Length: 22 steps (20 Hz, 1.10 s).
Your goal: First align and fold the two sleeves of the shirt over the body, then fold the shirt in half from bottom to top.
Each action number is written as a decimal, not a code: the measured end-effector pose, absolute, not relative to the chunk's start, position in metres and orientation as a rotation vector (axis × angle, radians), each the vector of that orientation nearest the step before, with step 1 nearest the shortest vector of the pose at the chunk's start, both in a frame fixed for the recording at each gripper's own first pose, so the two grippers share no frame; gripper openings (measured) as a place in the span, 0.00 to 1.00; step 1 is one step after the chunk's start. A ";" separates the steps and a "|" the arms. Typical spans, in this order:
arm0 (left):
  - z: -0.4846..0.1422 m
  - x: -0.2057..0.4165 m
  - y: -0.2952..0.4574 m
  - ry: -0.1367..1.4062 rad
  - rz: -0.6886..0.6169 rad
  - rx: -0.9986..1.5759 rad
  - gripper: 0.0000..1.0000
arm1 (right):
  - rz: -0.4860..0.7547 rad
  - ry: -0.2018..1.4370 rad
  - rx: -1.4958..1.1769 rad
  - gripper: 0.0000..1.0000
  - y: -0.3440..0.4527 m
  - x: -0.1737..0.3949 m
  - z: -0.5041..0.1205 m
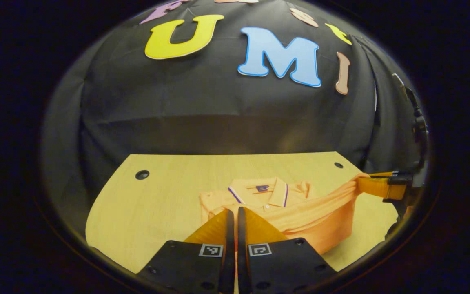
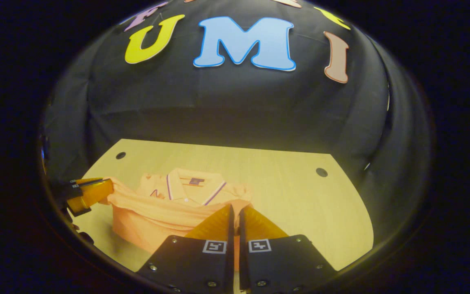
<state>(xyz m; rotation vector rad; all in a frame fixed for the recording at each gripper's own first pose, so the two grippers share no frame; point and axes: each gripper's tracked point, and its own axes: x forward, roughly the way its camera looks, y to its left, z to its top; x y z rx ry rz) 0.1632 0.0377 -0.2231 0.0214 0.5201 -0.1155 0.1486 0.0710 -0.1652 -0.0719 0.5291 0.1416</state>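
Now both tongs (image 1: 235,210) (image 2: 235,207) pinch the lifted shirt (image 1: 300,212) hem.

A staged recording booth rather than a lived-in room: black cloth (image 2: 235,110) is hanging as a backdrop behind and around a pale wood-grain desk (image 2: 292,192), draping in folds past its far edge and both far corners. Warm light is falling on the desk while its surroundings are lying in darkness. Round dark holes (image 2: 321,172) are sitting near each far corner.
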 end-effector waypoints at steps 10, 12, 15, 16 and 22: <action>-0.253 0.263 0.046 0.458 -0.117 0.041 0.09 | 0.086 0.512 -0.067 0.06 0.085 0.234 -0.183; -0.262 0.276 0.044 0.454 -0.124 0.055 0.08 | 0.078 0.522 -0.072 0.05 0.085 0.248 -0.193; -0.280 0.284 0.043 0.474 -0.125 0.069 0.09 | 0.066 0.565 -0.089 0.05 0.085 0.255 -0.213; -0.285 0.286 0.044 0.481 -0.123 0.066 0.08 | 0.065 0.578 -0.096 0.05 0.085 0.256 -0.220; -0.308 0.282 0.052 0.543 -0.100 0.060 0.15 | 0.081 0.668 -0.121 0.08 0.088 0.249 -0.246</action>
